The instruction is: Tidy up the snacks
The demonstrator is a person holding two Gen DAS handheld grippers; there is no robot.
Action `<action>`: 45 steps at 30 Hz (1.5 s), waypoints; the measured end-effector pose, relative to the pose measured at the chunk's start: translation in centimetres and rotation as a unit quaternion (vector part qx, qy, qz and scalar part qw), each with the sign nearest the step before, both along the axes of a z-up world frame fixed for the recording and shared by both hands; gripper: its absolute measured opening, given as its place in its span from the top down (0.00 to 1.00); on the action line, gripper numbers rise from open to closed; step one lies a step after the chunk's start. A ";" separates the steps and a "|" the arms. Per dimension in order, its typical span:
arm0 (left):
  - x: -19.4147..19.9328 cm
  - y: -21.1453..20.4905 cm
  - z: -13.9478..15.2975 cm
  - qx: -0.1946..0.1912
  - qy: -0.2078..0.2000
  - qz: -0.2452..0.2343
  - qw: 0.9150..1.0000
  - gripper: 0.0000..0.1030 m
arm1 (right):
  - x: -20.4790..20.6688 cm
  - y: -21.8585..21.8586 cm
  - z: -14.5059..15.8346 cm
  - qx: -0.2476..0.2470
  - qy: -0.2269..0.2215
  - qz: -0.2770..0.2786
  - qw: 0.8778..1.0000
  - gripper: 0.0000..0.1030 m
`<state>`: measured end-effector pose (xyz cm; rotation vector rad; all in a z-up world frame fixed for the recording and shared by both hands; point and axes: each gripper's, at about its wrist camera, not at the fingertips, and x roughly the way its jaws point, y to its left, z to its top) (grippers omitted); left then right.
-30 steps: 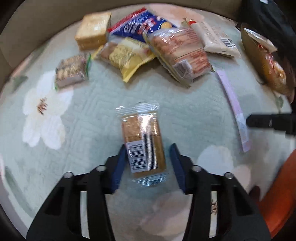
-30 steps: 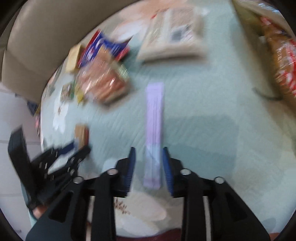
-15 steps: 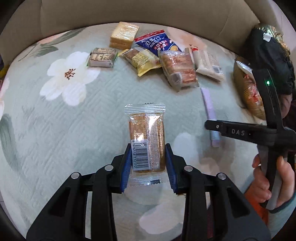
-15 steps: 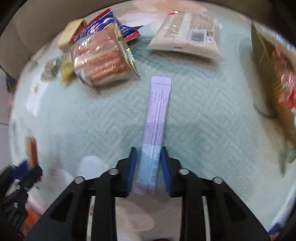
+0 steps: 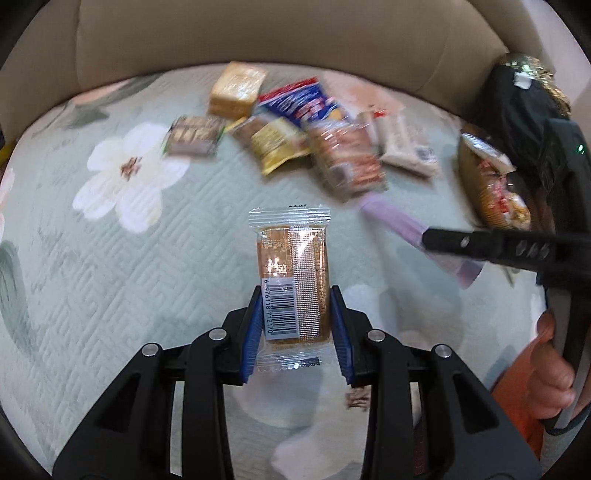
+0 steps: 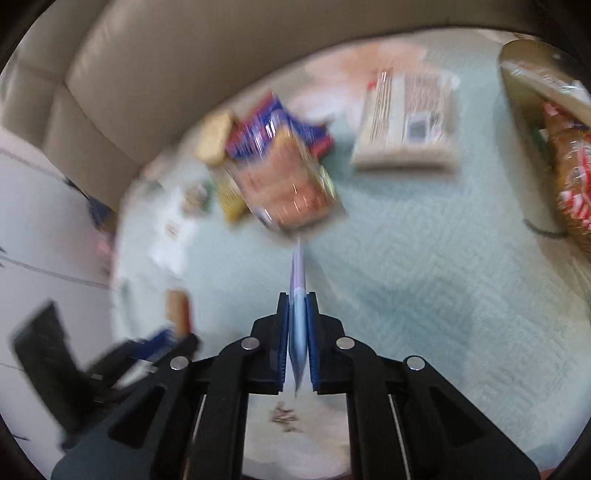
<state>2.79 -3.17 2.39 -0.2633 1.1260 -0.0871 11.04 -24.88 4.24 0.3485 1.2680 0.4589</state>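
Observation:
My left gripper (image 5: pixel 295 295) is shut on a clear-wrapped brown biscuit packet (image 5: pixel 291 273) with a barcode label, held above the pale green quilted cover (image 5: pixel 147 288). My right gripper (image 6: pixel 296 299) is shut on a thin lilac stick sachet (image 6: pixel 297 273), now seen edge-on and lifted off the cover. In the left wrist view that sachet (image 5: pixel 391 218) sticks out leftward from the right gripper (image 5: pixel 428 236), held by a hand (image 5: pixel 554 369). In the right wrist view the left gripper (image 6: pixel 162 339) and its biscuit packet (image 6: pixel 177 310) appear blurred at lower left.
Several snack packs lie at the back of the cover: a toast pack (image 5: pixel 236 88), a blue-red bag (image 5: pixel 299 101), a yellow pack (image 5: pixel 277 147), a pink wafer pack (image 5: pixel 347 158), a white pack (image 5: pixel 406 147). A round gold basket (image 5: pixel 491 184) holds snacks at right. A beige sofa backrest (image 5: pixel 258 33) rises behind.
Both grippers have risen from the cover with their packets. The lilac sachet has turned from lying flat to edge-on between the right fingers. The left gripper shut on the biscuit packet earlier.

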 end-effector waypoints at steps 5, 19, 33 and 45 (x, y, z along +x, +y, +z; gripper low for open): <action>1.9 -3.2 4.5 -0.007 -0.049 -0.037 0.998 0.67 | 0.4 -3.7 3.2 0.009 -0.049 -0.046 0.998 0.91; 0.2 -2.3 4.4 0.010 -0.045 -0.033 0.998 0.67 | 0.8 -4.5 0.7 -0.055 -0.047 -0.029 0.997 0.88; -0.2 -0.3 1.3 0.006 -0.044 -0.007 0.999 0.67 | -1.2 1.1 2.2 0.005 -0.073 0.106 0.992 0.76; 0.0 1.4 1.2 -0.015 -0.040 0.019 0.999 0.67 | 1.2 1.7 -2.2 -0.120 -0.010 0.066 0.991 0.52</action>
